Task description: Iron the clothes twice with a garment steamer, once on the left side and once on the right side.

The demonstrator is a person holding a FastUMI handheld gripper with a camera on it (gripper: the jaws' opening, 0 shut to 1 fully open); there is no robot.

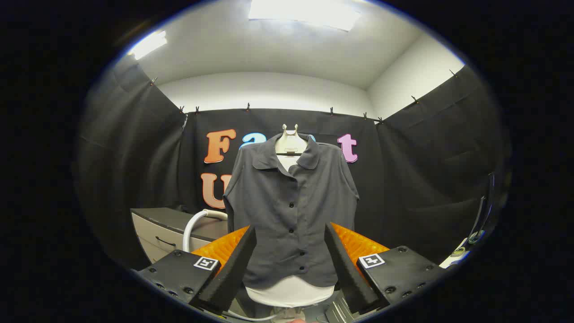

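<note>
Dark grey buttoned shirt [290, 211] hung on pale mannequin [290, 142] | gripper [290, 235] fingers held apart, nothing clamped | white hose [193, 224] left of shirt | steamer should first be gripped squarely.

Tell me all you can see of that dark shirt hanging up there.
The dark grey short-sleeved button-up shirt hangs upright on a pale mannequin torso, facing the gripper. It looks like thin, smooth woven cloth, has a flat open collar and a buttoned front with small dark buttons. The mannequin's white base shows below its hem. It sits beyond the open fingers, untouched by them.
</note>
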